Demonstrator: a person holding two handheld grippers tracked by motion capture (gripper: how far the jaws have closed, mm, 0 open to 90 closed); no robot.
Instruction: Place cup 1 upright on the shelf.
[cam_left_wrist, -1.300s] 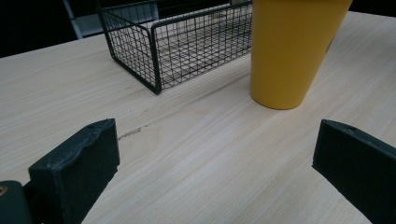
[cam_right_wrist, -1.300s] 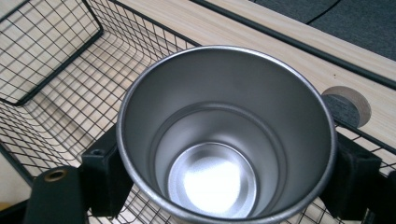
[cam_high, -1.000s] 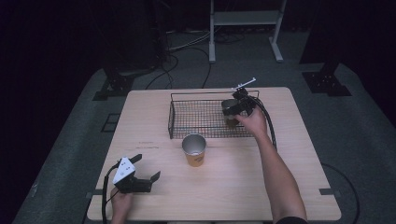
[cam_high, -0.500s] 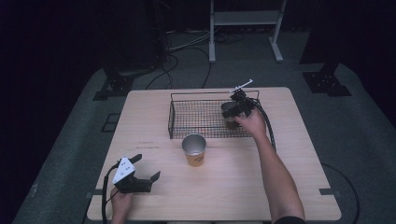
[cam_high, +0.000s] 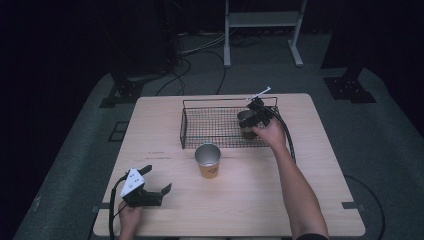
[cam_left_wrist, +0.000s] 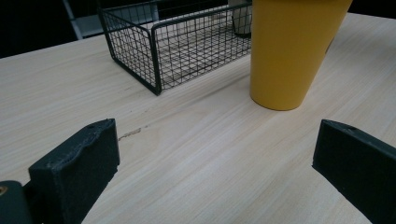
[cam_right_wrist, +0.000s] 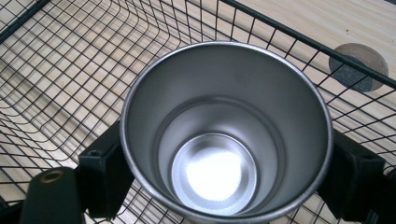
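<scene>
A black wire basket (cam_high: 215, 127) stands at the table's far middle. My right gripper (cam_high: 254, 120) is at the basket's right end, shut on a steel-lined cup (cam_high: 246, 119). In the right gripper view the cup (cam_right_wrist: 224, 135) stands upright with its mouth up, and a black jaw presses each side of it over the basket's mesh floor (cam_right_wrist: 60, 84); my right gripper (cam_right_wrist: 229, 179) holds it low on the wall. A second yellow cup (cam_high: 207, 160) stands on the table just in front of the basket. My left gripper (cam_high: 152, 192) rests open near the front left, aimed at the yellow cup (cam_left_wrist: 292, 51).
The wooden table (cam_high: 310, 200) has bare room at the right and front. The basket's near corner (cam_left_wrist: 154, 56) is left of the yellow cup in the left gripper view. A round grey spot (cam_right_wrist: 358, 66) marks the table beyond the basket rim. A white stand (cam_high: 260, 30) and cables lie on the floor behind.
My right gripper has shifted slightly left and toward the person with the cup, inside the basket. The left gripper and the yellow cup have stayed put.
</scene>
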